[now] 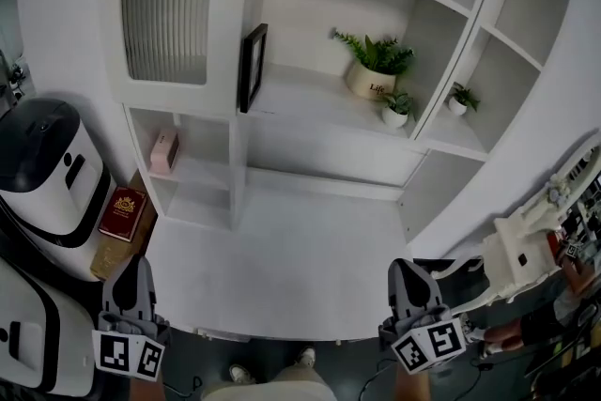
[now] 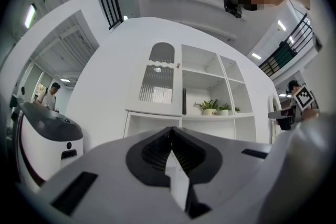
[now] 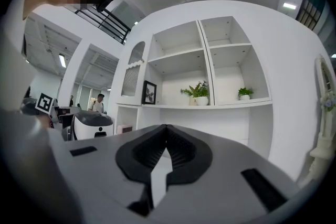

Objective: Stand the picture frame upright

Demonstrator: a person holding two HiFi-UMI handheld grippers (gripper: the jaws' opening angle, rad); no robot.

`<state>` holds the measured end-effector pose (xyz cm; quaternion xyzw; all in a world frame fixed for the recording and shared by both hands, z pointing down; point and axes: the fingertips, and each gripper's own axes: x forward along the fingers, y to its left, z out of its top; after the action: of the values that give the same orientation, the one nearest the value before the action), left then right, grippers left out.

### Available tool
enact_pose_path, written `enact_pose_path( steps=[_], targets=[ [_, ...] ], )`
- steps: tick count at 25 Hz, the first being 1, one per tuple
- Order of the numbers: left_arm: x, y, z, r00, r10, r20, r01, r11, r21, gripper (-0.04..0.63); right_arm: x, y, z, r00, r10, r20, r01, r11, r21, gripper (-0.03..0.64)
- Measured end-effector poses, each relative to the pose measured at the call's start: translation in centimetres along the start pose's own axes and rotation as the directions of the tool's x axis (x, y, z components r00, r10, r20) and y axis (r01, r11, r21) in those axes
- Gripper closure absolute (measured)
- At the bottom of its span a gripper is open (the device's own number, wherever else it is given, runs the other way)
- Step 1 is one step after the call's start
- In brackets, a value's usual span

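A black picture frame point(image 1: 252, 67) stands upright on the middle shelf of the white cabinet point(image 1: 310, 99), leaning against the left partition; it also shows in the left gripper view point(image 2: 184, 101) and the right gripper view point(image 3: 149, 92). My left gripper point(image 1: 131, 282) is held low at the bottom left, well short of the cabinet, shut and empty. At the bottom right my right gripper point(image 1: 410, 282) is likewise shut with nothing in it. Both gripper views point(image 2: 171, 136) point(image 3: 166, 132) show the jaws pressed together, pointing at the cabinet from a distance.
Three potted plants point(image 1: 376, 66) stand on the same shelf to the frame's right. A pink box point(image 1: 164, 150) sits in the lower left cubby. A red book point(image 1: 122, 213) lies on a wooden stand beside white machines point(image 1: 47, 169). A white object point(image 1: 526, 249) is at the right.
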<state>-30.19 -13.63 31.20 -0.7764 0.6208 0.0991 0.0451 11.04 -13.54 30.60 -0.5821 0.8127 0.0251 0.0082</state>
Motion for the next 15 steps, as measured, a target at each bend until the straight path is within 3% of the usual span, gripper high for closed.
enact_pose_path(
  steps=[7, 15],
  targets=[
    [-1.4, -0.7, -0.7, 1.000, -0.002, -0.028, 0.002, 1.000, -0.002, 0.578, -1.2, 0.3, -0.7, 0.999, -0.037, 0.023, 0.035, 0.997, 0.069, 0.607],
    [-1.3, -2.5, -0.5, 1.000, -0.028, 0.003, 0.028, 0.999, -0.023, 0.578, -1.4, 2.0, -0.1, 1.000, 0.004, 0.012, -0.004, 1.000, 0.020, 0.607]
  ],
)
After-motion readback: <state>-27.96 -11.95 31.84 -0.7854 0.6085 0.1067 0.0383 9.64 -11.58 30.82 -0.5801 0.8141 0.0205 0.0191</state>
